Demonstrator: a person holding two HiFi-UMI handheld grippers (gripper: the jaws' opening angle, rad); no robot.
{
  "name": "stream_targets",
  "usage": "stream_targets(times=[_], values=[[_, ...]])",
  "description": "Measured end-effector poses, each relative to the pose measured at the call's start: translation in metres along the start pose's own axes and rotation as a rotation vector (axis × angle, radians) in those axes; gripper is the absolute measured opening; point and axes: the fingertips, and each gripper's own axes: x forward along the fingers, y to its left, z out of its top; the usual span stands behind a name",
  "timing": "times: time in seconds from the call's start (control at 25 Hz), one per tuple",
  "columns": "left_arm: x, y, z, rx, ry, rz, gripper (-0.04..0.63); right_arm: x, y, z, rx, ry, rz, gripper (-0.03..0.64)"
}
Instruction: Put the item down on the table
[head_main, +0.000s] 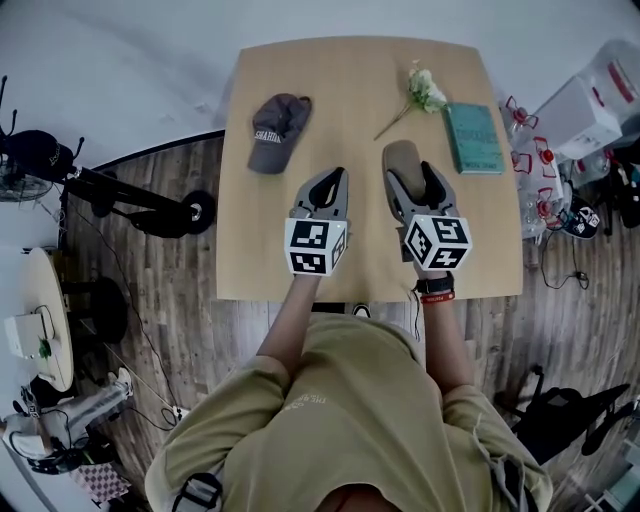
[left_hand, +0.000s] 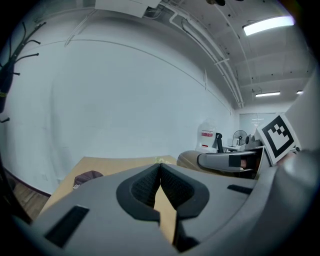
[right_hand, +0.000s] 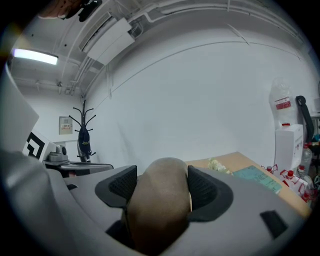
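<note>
A light wooden table (head_main: 350, 80) is seen from above, with all four of its edges in view. Bare wood is left along the far edge, down the middle between the things, and along the near edge under the grippers. A teal book (head_main: 474, 138) is laid near the right edge. A grey cap (head_main: 278, 130) is laid near the left edge, and a white flower (head_main: 424, 92) just left of the book's far corner.

The right gripper (head_main: 410, 172) is held over the table's middle, near the book, and is clamped on a brown oblong item (head_main: 402, 155), whose rounded end sticks out past the jaws. Whether the item touches the wood cannot be told. The left gripper (head_main: 340, 175) is held beside it, its jaws pressed together with nothing between them.
</note>
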Motion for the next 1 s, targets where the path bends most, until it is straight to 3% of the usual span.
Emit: stream_targets(times=[1.0], values=[[0.104,0.036,-0.048,-0.044,0.140,-0.040,0.025,0.110,-0.070,-0.068,-0.010,0.157,-0.024,0.331]])
